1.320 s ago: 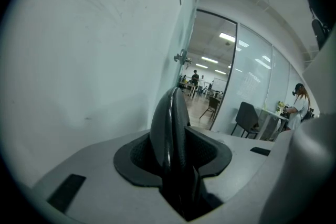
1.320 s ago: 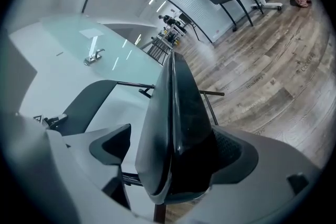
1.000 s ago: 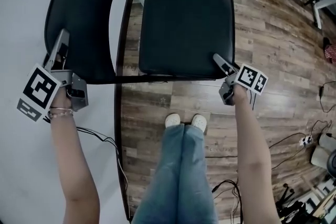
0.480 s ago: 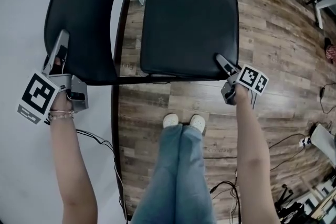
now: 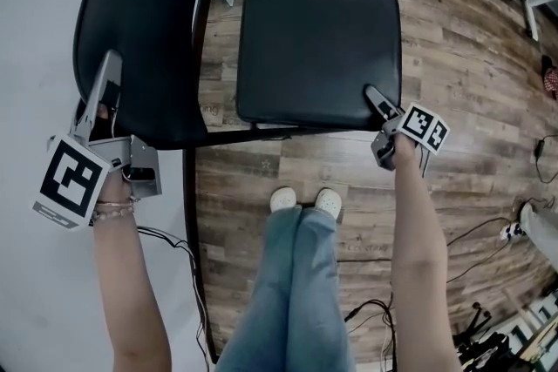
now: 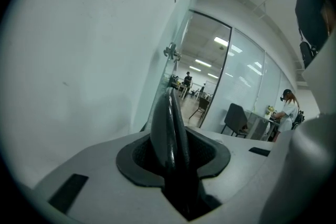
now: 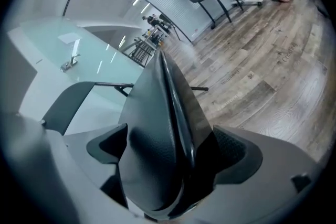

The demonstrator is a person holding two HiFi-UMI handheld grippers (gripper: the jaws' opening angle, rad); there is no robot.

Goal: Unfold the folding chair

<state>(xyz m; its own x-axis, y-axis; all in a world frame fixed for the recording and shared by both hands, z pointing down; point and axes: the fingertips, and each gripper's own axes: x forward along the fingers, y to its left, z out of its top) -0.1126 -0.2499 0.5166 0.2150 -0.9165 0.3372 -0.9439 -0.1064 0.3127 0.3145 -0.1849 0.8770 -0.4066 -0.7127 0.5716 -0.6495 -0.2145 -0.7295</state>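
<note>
Chair: folding chair (image 5: 261, 30) on wood floor (image 5: 453, 57); seat (image 5: 331, 57) at 12 o'clock from the person's shoes (image 5: 286, 200), backrest (image 5: 139, 30) at 10 o'clock.
Left tongs (image 5: 106, 78): narrow gap, clamped on backrest's edge.
Right tongs (image 5: 377, 98): wide, clamped on seat's 5 o'clock corner.

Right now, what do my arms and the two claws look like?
Left claw and right claw are grey and tapering, each bearing a white cube with black square markers. No sleeves; a bracelet on the left wrist, a black cable behind the left claw.
</note>
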